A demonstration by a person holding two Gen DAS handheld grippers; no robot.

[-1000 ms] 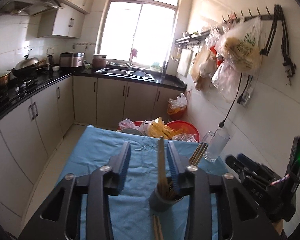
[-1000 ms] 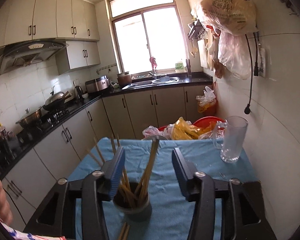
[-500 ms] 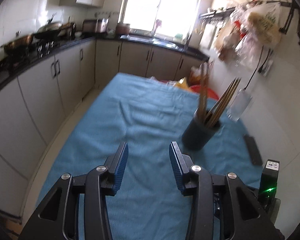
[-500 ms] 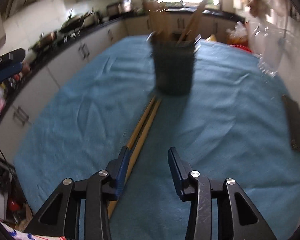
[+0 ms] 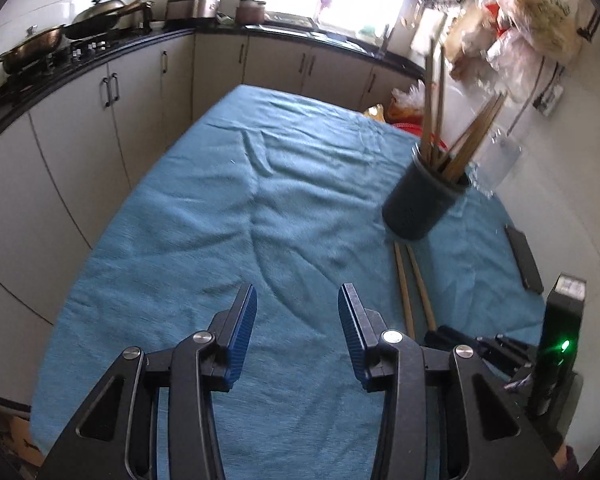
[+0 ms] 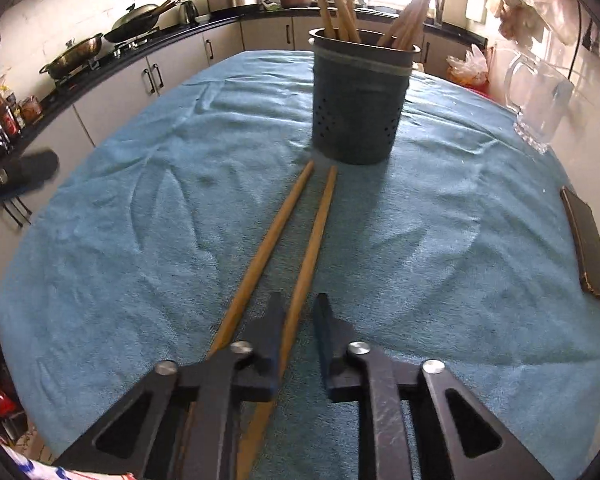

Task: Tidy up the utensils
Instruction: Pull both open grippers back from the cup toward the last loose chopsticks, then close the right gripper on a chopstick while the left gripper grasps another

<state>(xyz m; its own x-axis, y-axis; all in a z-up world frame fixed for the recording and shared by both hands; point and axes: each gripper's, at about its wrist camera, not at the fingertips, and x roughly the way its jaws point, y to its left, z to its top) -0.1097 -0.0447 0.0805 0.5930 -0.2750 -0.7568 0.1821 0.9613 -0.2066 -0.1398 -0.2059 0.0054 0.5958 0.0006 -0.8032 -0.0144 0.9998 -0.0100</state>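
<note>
Left gripper (image 5: 296, 328), in its own wrist view, hovered over bare blue towelling cloth (image 5: 220, 200) with its ribbed blue pads apart and nothing between them; it seemed to be waiting while the other hand worked; further right stood the dark round utensil holder (image 5: 424, 208), wooden chopsticks fanning out of its mouth, and two loose chopsticks (image 5: 414, 284) lay flat in front of it, running back to the right gripper (image 5: 460, 342), which showed only as black parts at the lower right

From the right wrist view, the right gripper (image 6: 300, 334) had just been closing; its jaws stood narrow, and the nearer chopstick (image 6: 300, 284) ran between them while the other chopstick (image 6: 260, 252) passed outside the left jaw; whether the pads truly pinched the stick could not be told, though a pickup by its thick end looked intended; the perforated holder (image 6: 360, 112) stood upright just beyond the tapered tips; a ribbed glass mug (image 6: 540, 104) and a flat dark case (image 6: 588, 248) sat well to the right
</note>
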